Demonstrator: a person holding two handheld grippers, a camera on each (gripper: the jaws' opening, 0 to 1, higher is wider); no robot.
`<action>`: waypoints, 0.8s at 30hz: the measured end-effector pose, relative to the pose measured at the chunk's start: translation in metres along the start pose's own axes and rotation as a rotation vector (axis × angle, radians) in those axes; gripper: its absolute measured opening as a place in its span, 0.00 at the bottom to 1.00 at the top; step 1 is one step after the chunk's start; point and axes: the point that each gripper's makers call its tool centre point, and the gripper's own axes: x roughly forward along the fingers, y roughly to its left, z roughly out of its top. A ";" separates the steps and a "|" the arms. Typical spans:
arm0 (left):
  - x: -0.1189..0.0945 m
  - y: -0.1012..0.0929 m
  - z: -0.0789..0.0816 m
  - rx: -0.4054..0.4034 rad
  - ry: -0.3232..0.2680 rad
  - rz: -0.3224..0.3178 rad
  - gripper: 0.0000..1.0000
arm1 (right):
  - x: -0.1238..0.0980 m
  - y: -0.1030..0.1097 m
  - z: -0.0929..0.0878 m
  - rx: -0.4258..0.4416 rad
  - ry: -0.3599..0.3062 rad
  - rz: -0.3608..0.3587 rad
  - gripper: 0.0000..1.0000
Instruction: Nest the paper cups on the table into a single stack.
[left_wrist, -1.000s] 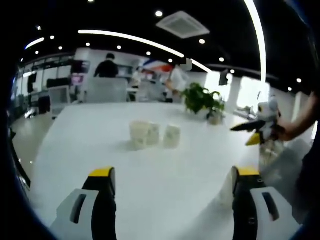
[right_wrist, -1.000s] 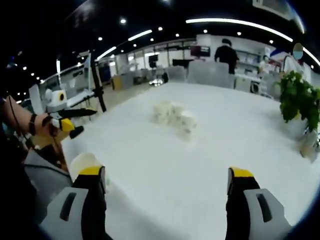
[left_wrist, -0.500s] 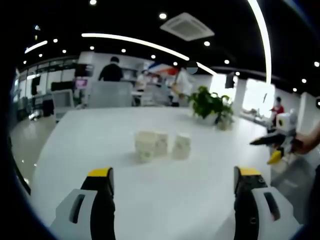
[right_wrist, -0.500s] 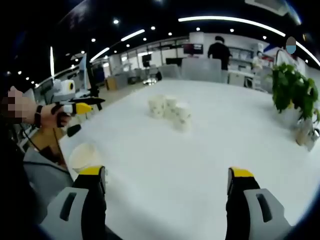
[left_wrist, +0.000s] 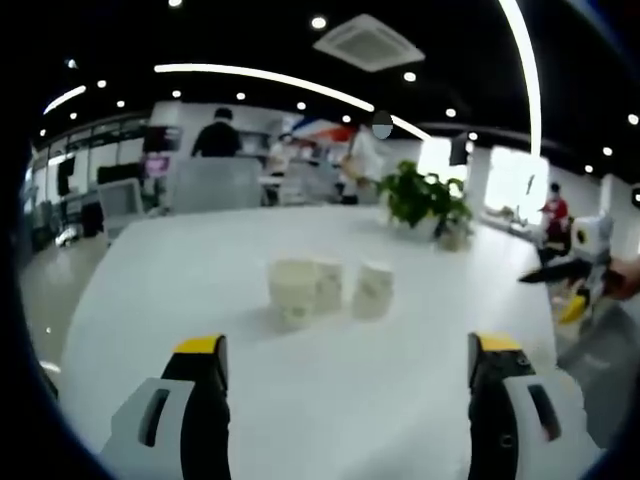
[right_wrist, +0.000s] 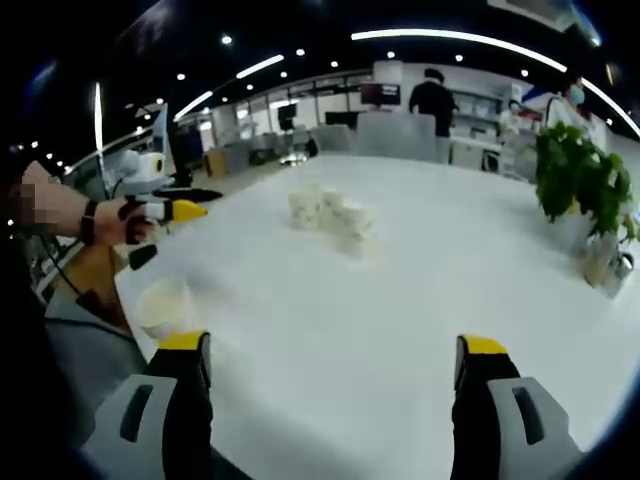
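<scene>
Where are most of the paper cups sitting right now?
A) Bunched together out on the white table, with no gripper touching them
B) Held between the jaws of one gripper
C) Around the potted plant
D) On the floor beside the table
A: the cluster of paper cups stands on the white table, well ahead of the open left gripper, and likewise ahead of the open right gripper.

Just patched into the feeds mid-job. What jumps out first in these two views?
A small cluster of paper cups stands mid-table on the big white table, not yet stacked; the right gripper view shows another cup near the table's edge. Both sets of tongs, left and right, are open and hold nothing, well short of the cluster. A potted plant sits at the table's far side.
</scene>
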 end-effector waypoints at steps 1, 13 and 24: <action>0.003 0.000 0.002 0.001 0.002 0.003 0.99 | 0.000 0.000 0.000 -0.003 0.001 0.001 1.00; 0.040 0.013 0.001 0.002 0.030 0.019 0.99 | 0.006 -0.007 -0.005 0.002 0.026 0.007 0.99; 0.063 0.026 0.001 0.003 0.048 0.031 0.99 | 0.006 -0.007 -0.019 0.022 0.058 0.011 0.98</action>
